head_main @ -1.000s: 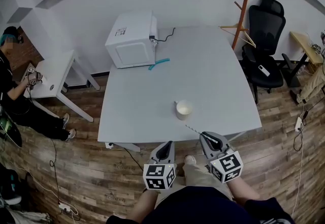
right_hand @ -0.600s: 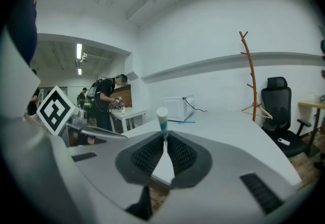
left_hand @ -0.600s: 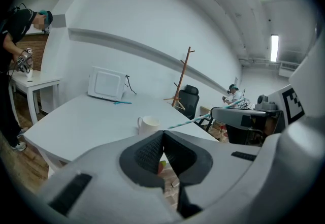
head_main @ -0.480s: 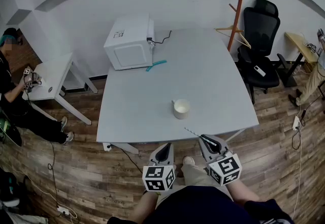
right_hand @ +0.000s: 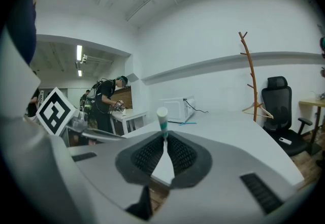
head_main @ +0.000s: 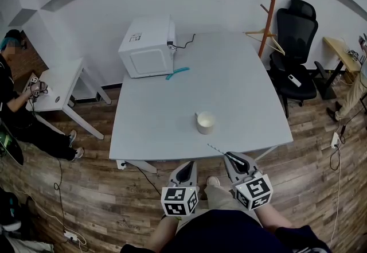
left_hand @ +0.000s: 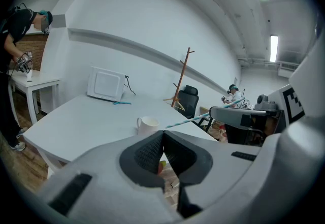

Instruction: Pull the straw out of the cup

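My right tongs, at the lower centre of the head view, are clamped on the striped straw; it pokes up-left over the near edge of the table, clear of the white cup, which stands mid-frame; my left tongs, just to the left, are pressed together on nothing. The straw sits only at the jaw tips; I reckon a tilt or a slackened squeeze would let it swivel or slip, dropping to the floor rather than the table.
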